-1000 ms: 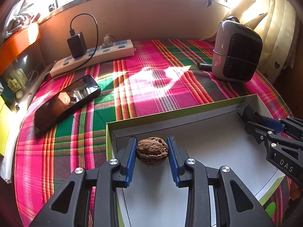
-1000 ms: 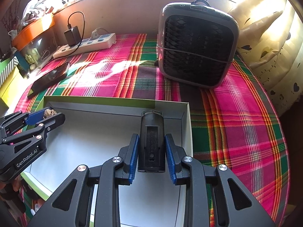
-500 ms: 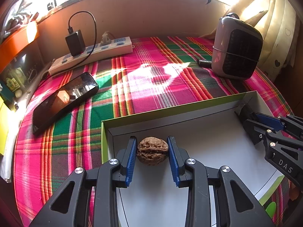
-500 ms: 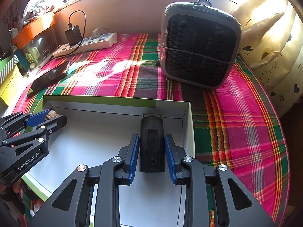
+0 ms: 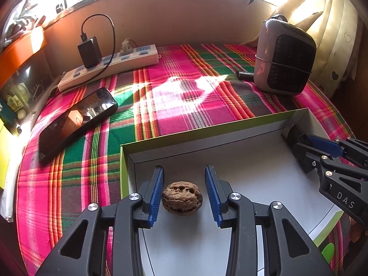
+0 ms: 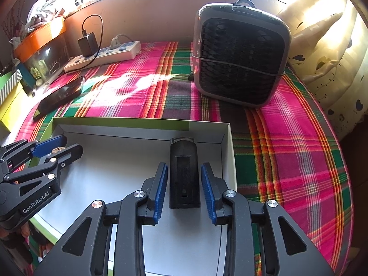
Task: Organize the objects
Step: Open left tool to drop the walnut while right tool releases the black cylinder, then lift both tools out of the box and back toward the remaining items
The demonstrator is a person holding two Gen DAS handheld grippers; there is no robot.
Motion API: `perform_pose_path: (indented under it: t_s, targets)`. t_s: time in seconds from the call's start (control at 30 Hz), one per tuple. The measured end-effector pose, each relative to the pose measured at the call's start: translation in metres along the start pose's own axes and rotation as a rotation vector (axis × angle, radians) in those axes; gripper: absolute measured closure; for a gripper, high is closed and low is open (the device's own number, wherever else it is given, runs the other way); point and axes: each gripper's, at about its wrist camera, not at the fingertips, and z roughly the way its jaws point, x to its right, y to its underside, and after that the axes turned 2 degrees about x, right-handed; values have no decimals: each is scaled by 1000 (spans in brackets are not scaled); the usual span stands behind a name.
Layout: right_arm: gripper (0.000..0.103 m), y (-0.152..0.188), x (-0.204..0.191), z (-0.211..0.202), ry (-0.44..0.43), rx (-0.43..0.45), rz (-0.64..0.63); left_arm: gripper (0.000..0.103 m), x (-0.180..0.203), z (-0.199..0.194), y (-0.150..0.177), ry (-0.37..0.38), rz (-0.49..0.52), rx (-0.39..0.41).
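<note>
A brown walnut (image 5: 182,198) lies on the white floor of a shallow box with a green rim (image 5: 207,133). My left gripper (image 5: 184,193) is open around the walnut, with gaps on both sides. A black rectangular device (image 6: 184,174) lies in the box's far right corner (image 6: 226,133). My right gripper (image 6: 184,193) is open around it, pads just clear of its sides. The left gripper also shows in the right wrist view (image 6: 57,147), and the right gripper in the left wrist view (image 5: 306,145).
The box sits on a pink, green and red plaid cloth (image 5: 184,96). A black phone (image 5: 76,119) lies at left, a white power strip (image 5: 110,66) with a charger at the back, a grey heater (image 6: 239,53) at back right. Curtains hang at right.
Both grippers have opened. The walnut and the black device now rest on the box floor, let go. Both grippers have drawn back slightly.
</note>
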Motion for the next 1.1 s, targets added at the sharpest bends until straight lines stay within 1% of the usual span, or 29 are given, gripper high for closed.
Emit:
perform_pose_path:
  t_s: [0.1,0.23,0.3,0.47,0.63,0.8,1.1]
  targets:
    - [63,1,-1,-1,2,3,1,67,0,-1,0,9,-5,-3]
    - [61,2,-1,-3,6,6,6,65,1,-3,1,18,-10,-9]
    - [60,3,-1,-4,7,8,9,62,3,-6,2,19,-5,-3]
    - [57,5,-3,-11,8,23,9,61,0,-14,5,10,-19,10]
    - [57,10,-6,-16,3,30,16,61,-2,-23,9,6,-23,23]
    - [57,16,-10,-29,5,64,7,61,-2,-35,17,-8,-26,45]
    - [57,31,-8,-51,-24,96,33,61,-1,-57,30,-16,-25,76]
